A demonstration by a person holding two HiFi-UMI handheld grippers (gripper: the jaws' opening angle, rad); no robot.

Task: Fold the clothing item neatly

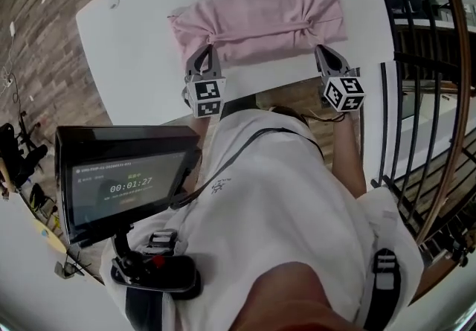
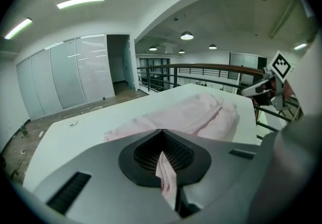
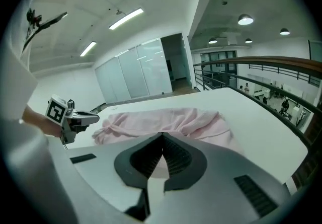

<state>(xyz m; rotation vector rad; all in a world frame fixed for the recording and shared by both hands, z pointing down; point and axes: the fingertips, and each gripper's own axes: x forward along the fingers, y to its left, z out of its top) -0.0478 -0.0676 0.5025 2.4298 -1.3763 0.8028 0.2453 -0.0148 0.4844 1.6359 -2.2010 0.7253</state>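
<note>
On the white table [image 1: 141, 62], the left gripper [image 1: 202, 54] pinches the near left edge of the pink garment [image 1: 260, 17], its jaws pressed onto a fold of cloth. At the bunched garment's near right edge, the right gripper [image 1: 323, 53] clamps the fabric likewise.

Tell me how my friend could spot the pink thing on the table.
Look at the big white table beside the railing. Lying across it is a soft, crumpled pink garment, and the left tongs and right tongs each pinch its near edge. It's the only pink, floppy thing there, bunched where the tongs grip it.
</note>
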